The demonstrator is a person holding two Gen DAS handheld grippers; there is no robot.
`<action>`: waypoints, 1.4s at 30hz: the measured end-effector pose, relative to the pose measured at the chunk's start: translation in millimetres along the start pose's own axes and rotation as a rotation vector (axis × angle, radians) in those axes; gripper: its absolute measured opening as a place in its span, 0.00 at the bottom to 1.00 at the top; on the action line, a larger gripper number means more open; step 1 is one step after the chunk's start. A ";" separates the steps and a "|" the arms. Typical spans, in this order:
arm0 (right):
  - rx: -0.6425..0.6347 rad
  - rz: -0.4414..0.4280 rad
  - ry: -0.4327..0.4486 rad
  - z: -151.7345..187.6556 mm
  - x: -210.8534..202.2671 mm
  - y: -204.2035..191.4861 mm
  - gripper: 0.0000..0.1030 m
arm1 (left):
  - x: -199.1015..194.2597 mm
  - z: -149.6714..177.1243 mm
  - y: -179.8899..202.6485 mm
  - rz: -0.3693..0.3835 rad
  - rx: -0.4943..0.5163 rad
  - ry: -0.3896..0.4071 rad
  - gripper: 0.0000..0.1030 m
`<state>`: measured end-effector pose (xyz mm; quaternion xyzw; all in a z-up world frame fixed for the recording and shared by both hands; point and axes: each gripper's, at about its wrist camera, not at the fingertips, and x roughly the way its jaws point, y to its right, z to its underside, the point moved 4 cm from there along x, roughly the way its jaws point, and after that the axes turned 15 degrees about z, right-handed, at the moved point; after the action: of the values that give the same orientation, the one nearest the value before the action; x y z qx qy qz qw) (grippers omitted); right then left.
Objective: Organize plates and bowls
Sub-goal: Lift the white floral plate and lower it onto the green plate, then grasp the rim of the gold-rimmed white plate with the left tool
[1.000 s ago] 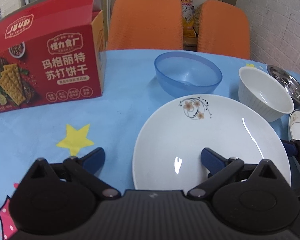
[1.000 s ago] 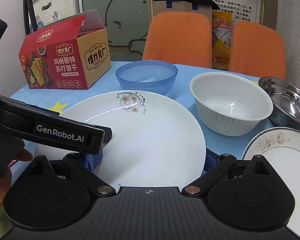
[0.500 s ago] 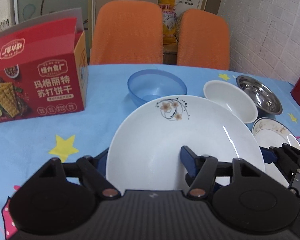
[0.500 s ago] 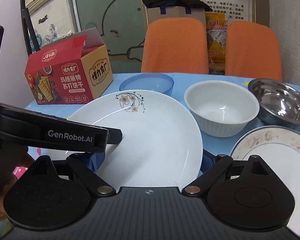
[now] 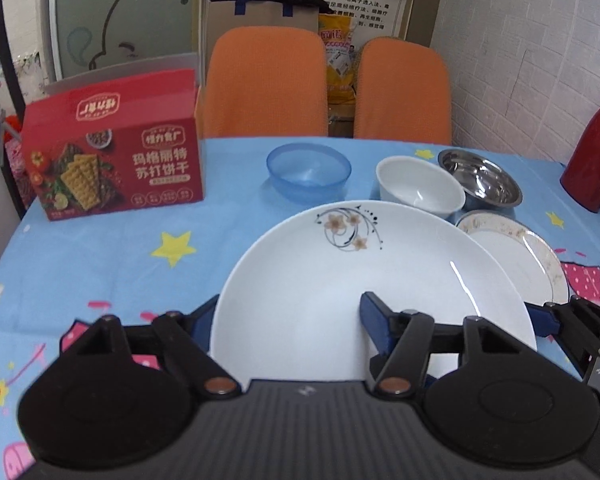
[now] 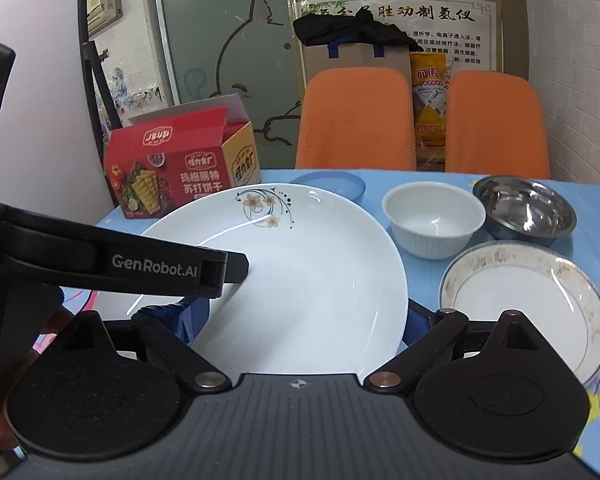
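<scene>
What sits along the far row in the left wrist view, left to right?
cracker box → blue bowl → white bowl → steel bowl → red flask

Lighting: even, bright indoor light from overhead; shadows soft and faint. Glare: thin white streaks on the large white plate (image 5: 380, 280), highlights in the steel bowl (image 6: 524, 210). Distortion: strong fisheye bending, dark corners. Focus: mildly soft throughout.
</scene>
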<state>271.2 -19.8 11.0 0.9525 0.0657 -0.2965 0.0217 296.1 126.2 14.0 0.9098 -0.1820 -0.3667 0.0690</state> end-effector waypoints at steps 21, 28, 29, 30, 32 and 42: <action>0.008 -0.004 -0.016 67.1 -30.1 -8.9 0.80 | -31.0 58.2 -3.9 -0.029 -0.004 0.068 0.82; 0.026 0.039 0.044 52.3 -42.9 14.4 0.80 | -38.7 44.8 -0.3 -0.017 -0.033 0.090 0.91; 0.030 0.049 0.037 53.2 -41.7 19.9 0.80 | -37.9 45.2 1.0 -0.015 -0.034 0.087 0.93; 0.040 0.062 0.023 55.2 -39.6 27.6 0.80 | -37.0 46.3 2.7 -0.016 -0.032 0.081 0.94; 0.069 0.085 -0.002 60.1 -37.4 44.4 0.80 | -33.9 47.8 6.8 -0.012 -0.023 0.068 0.96; 0.257 0.240 -0.055 64.5 -25.2 149.2 0.80 | 11.8 14.1 41.3 0.151 -0.005 -0.043 0.96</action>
<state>235.0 -175.6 -27.5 0.9400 -0.0873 -0.3237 -0.0630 282.6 83.6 6.9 0.8852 -0.2508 -0.3803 0.0949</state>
